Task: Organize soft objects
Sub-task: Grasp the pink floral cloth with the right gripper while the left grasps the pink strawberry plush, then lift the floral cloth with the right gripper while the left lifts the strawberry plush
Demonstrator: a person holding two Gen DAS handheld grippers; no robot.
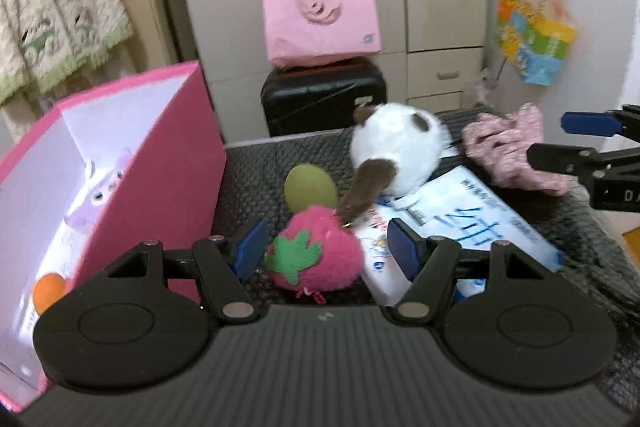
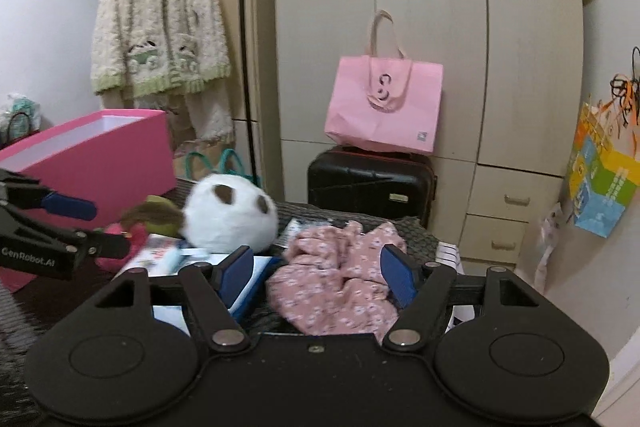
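Left gripper [image 1: 326, 247] jaws released around strawberry plush [image 1: 316, 251]; right gripper [image 2: 316, 275] jaws released around floral cloth [image 2: 340, 279].

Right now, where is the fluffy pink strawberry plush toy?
In the left wrist view, the fluffy pink strawberry plush toy lies between the open left gripper fingers, beside the pink box and before the olive-green ball.

left hand-held gripper [image 1: 326, 247] and right hand-held gripper [image 2: 316, 271] both level, fingers spread wide apart.
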